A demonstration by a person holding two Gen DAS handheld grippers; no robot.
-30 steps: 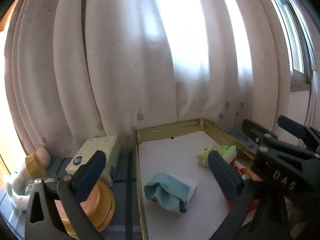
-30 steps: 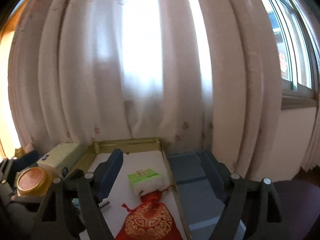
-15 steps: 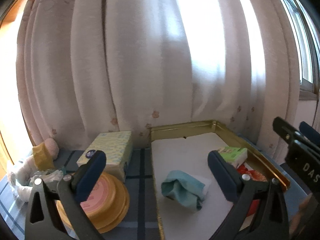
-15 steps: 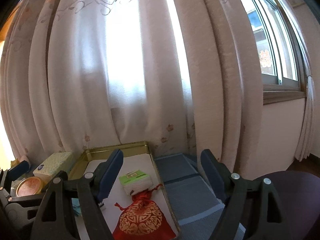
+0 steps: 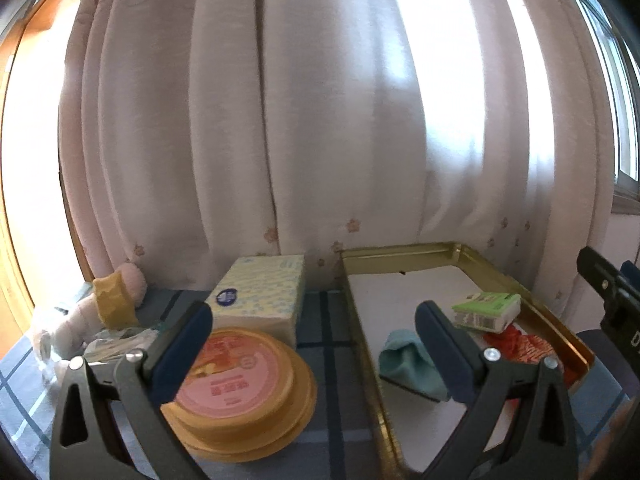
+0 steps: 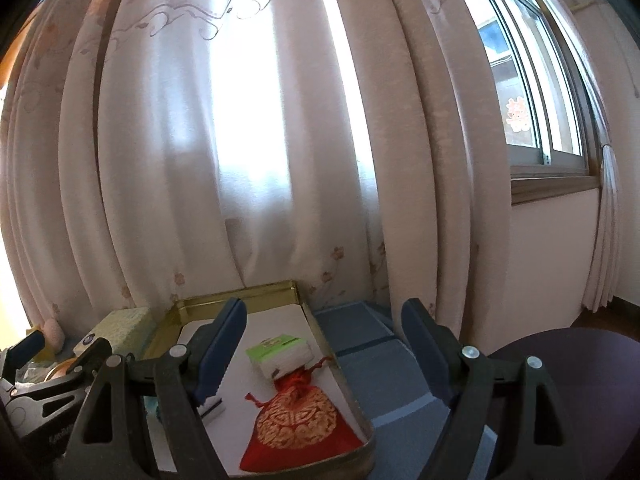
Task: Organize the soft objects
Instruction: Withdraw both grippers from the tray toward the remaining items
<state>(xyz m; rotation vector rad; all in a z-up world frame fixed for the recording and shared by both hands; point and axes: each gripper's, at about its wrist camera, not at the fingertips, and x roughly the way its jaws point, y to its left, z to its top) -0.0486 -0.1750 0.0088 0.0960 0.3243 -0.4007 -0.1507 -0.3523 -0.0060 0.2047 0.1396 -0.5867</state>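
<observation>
Both tongs empty, jaws apart: left gripper (image 5: 312,344) frames the round tin (image 5: 240,384) by its left finger and the teal cloth (image 5: 408,364) in the gold tray (image 5: 500,280) by its right; red pouch (image 6: 298,428) lies between the right gripper (image 6: 324,344) fingers.

You had the tray (image 5: 500,276) on the desk (image 5: 332,344), its far end against the curtain (image 5: 320,120). In the tray: tissue pack (image 5: 486,310) at the back right, drawstring pouch (image 6: 298,426) just in front of it, touching; folded cloth (image 5: 408,364) left of those, near the tray's left wall. Left of the tray, outside it: tissue box (image 5: 260,292) by the curtain, round tin (image 5: 240,388) in front of and touching that box. Further left lay a plush doll (image 5: 108,304), with a crumpled wrapper (image 5: 116,342) before it.
</observation>
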